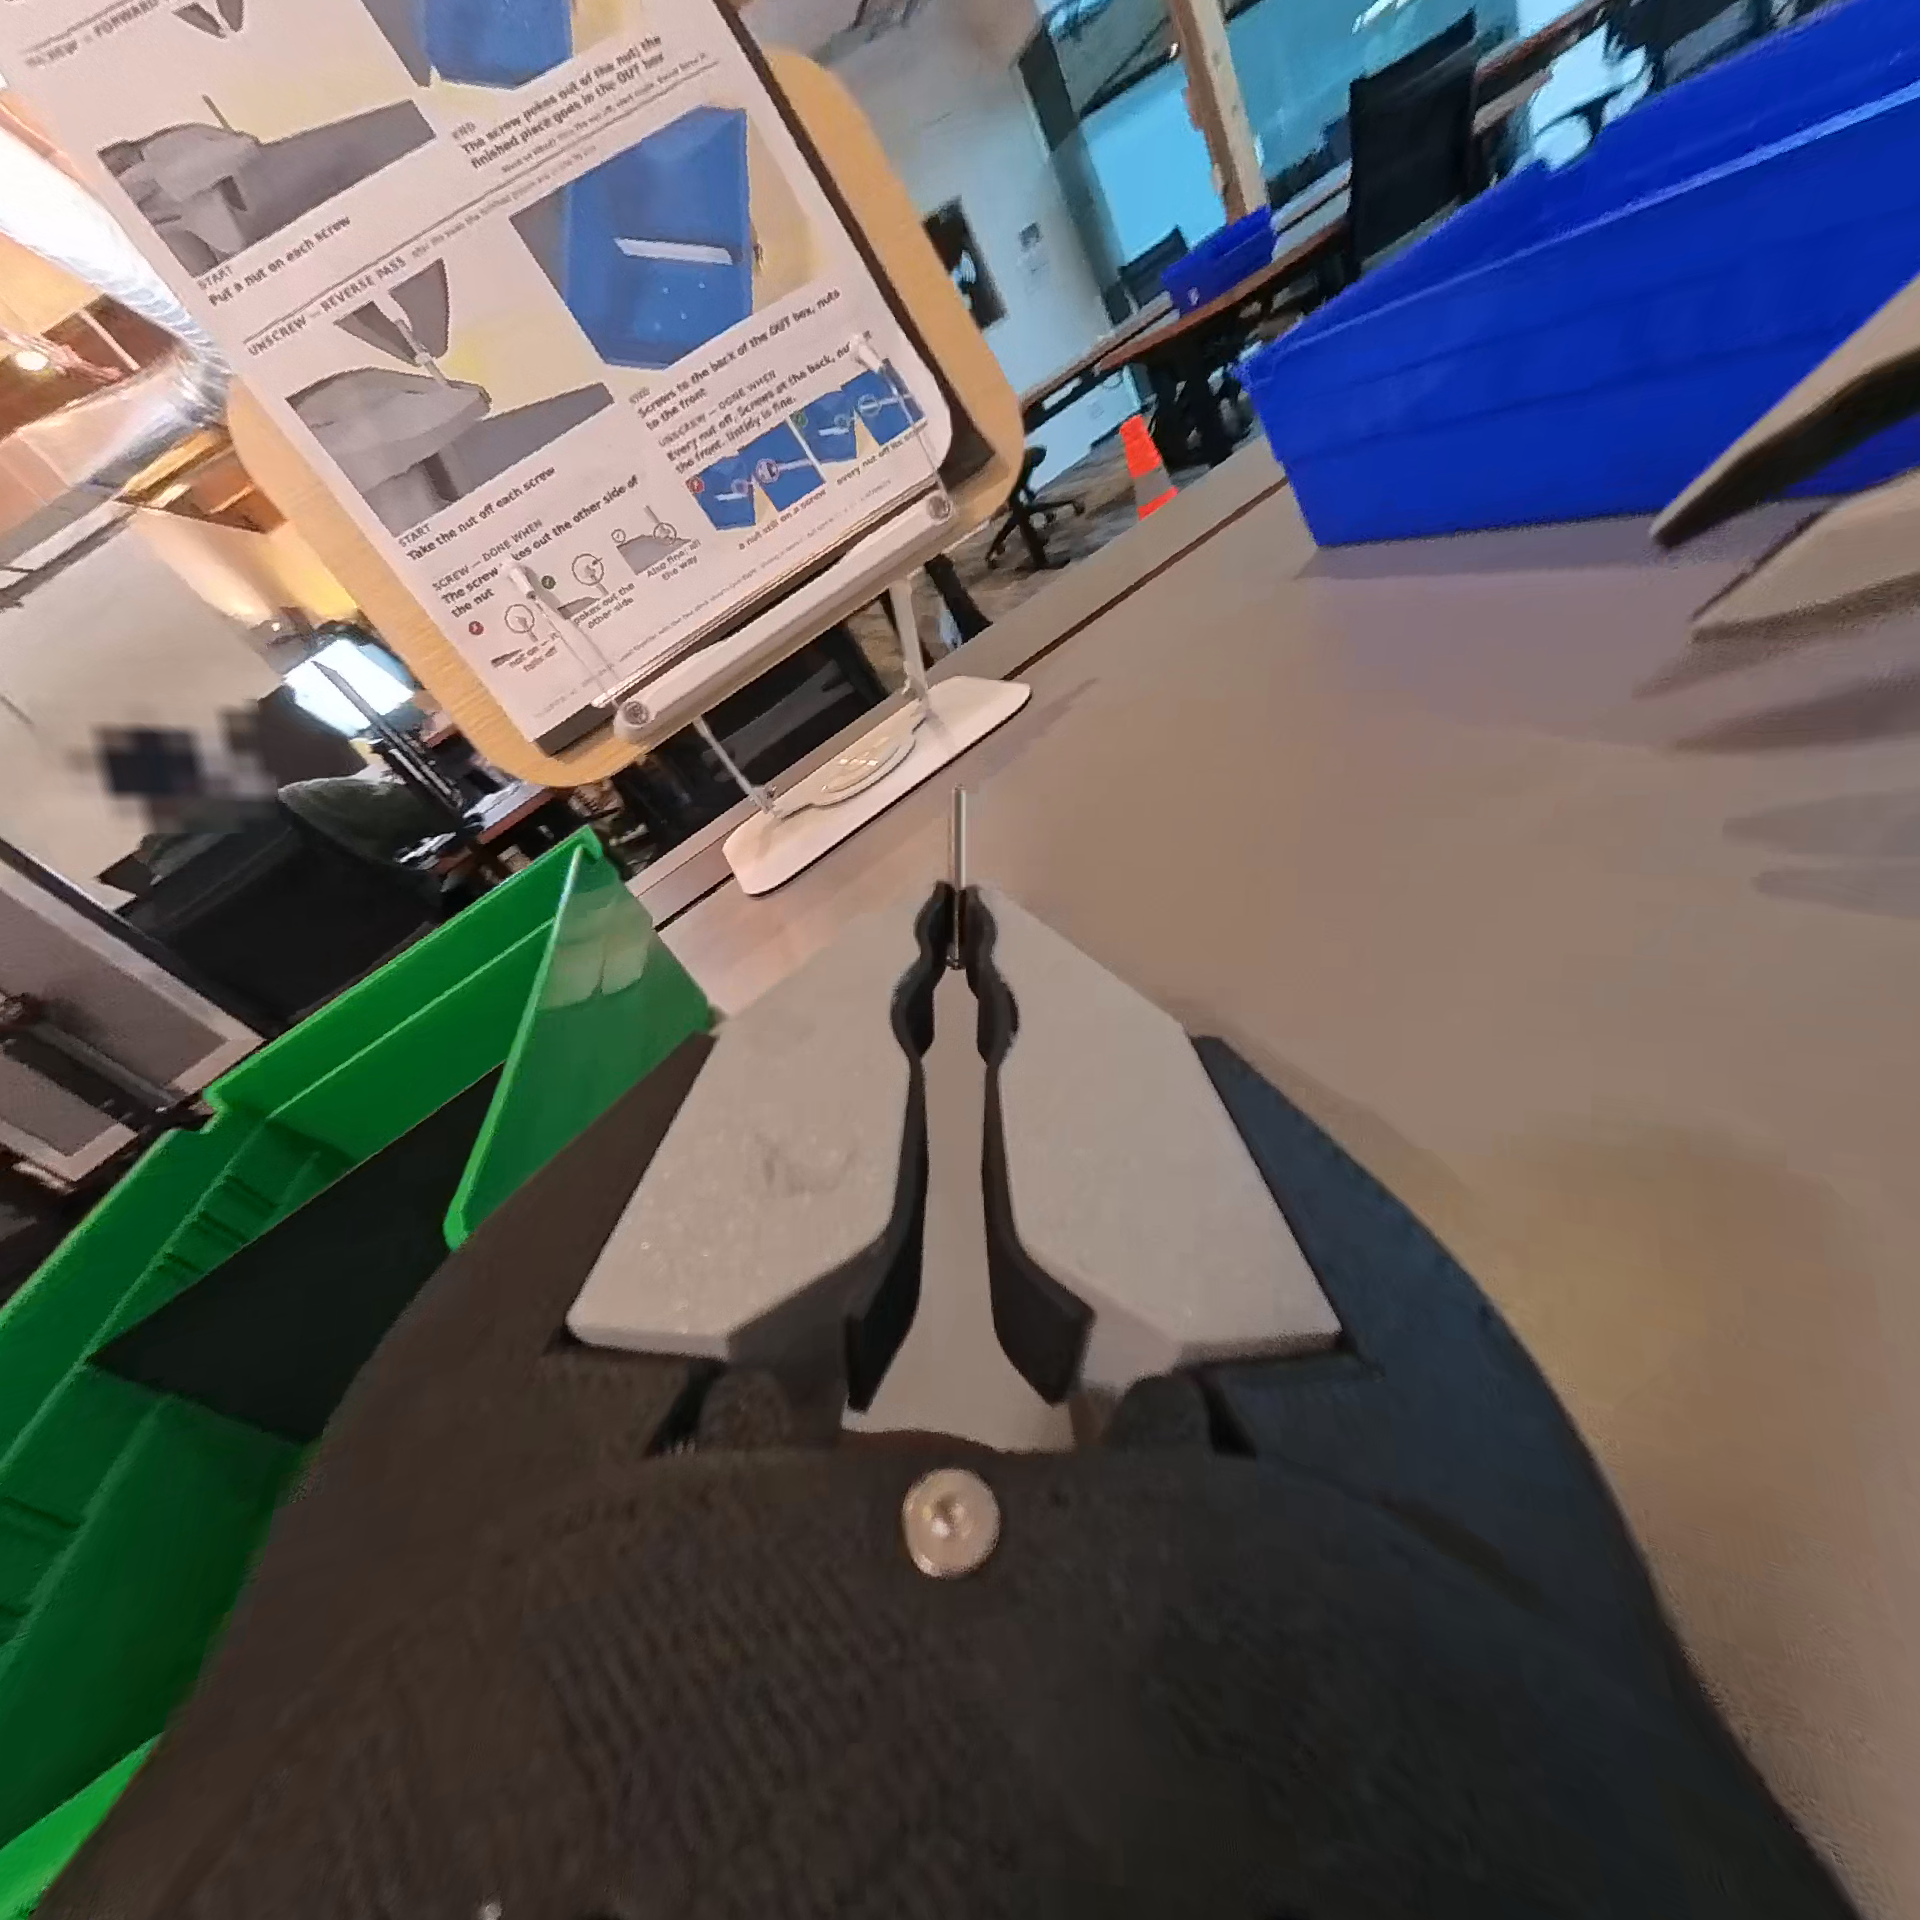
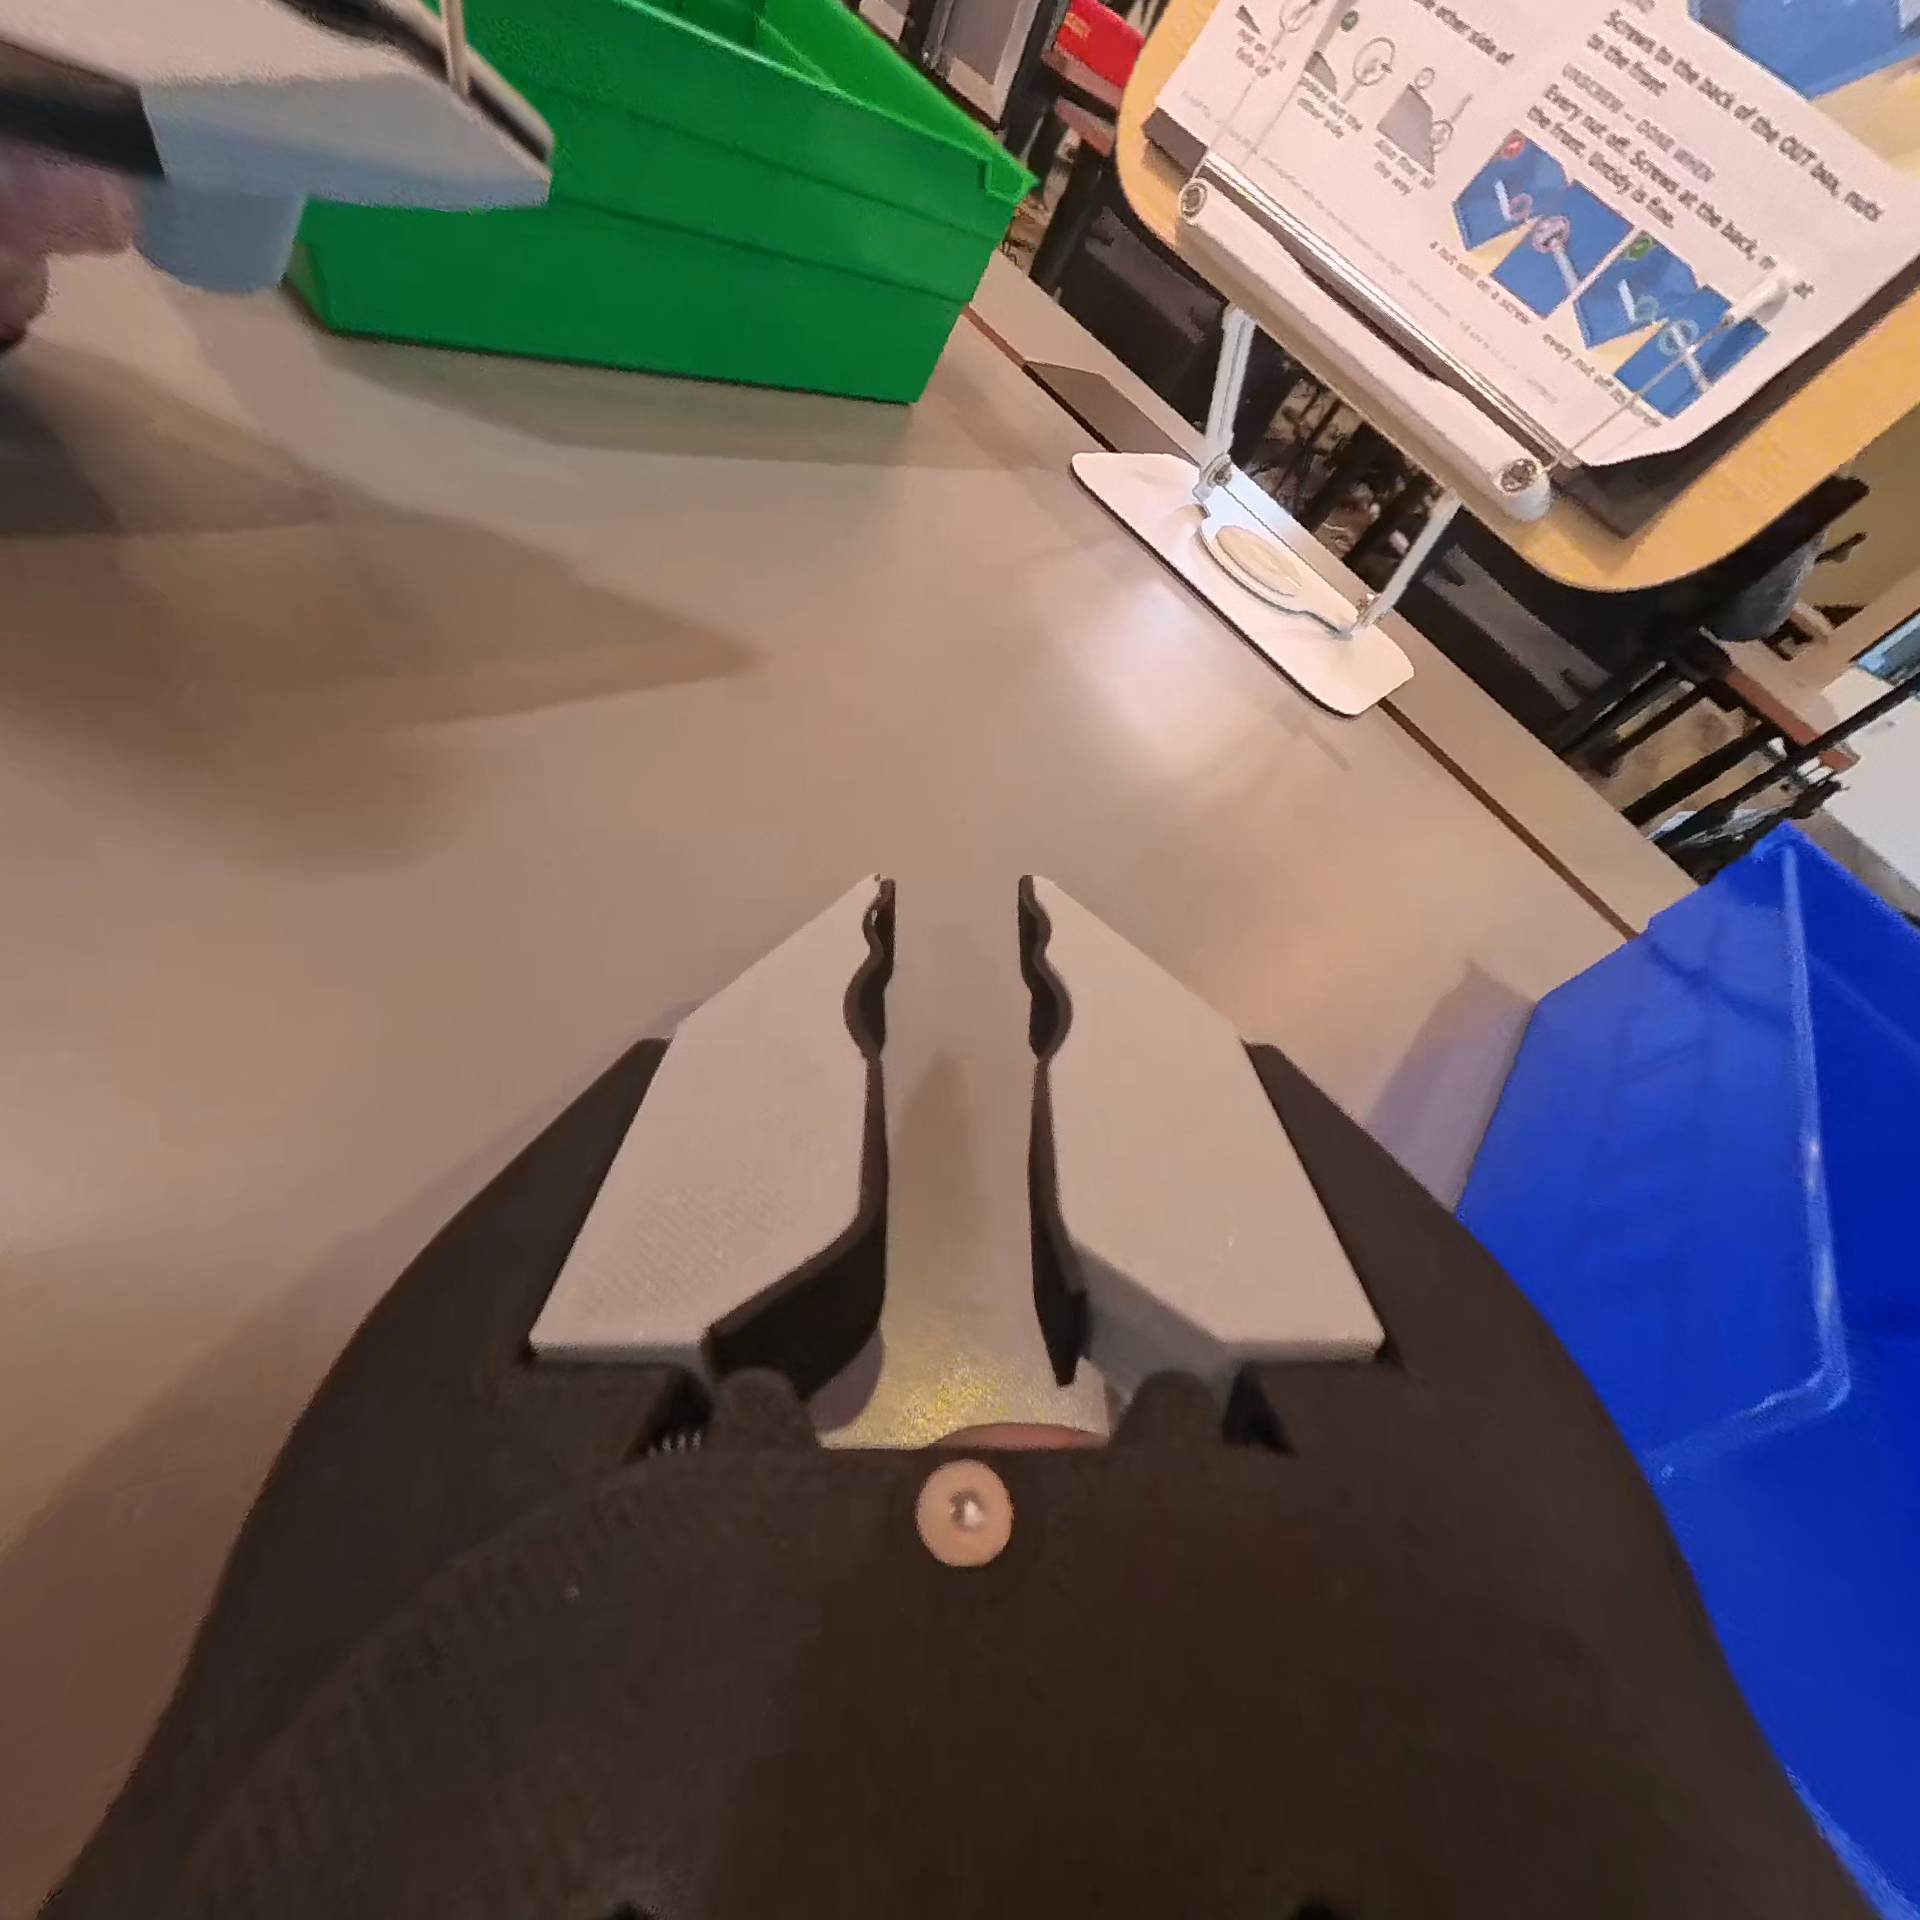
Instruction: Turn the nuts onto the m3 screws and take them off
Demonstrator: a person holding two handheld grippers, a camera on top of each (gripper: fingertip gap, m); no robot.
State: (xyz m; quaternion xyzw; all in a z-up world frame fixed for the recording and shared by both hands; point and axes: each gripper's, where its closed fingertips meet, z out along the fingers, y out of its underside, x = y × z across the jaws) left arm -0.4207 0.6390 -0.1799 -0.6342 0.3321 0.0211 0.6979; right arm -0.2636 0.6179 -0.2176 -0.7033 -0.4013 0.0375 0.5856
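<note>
1. Left gripper [image 1: 956, 920]: jaws pinched together on a thin m3 screw [image 1: 961, 847], shank upright past the tips (no nut seen on it)
2. Right gripper [image 2: 951, 904]: jaws parted, nothing between them, above grey tabletop [image 2: 623, 831]
3. Green bin [image 2: 665, 239] at left, blue bin [image 2: 1714, 1247] at right, instruction sheet [image 1: 499, 343] on stand behind
</note>
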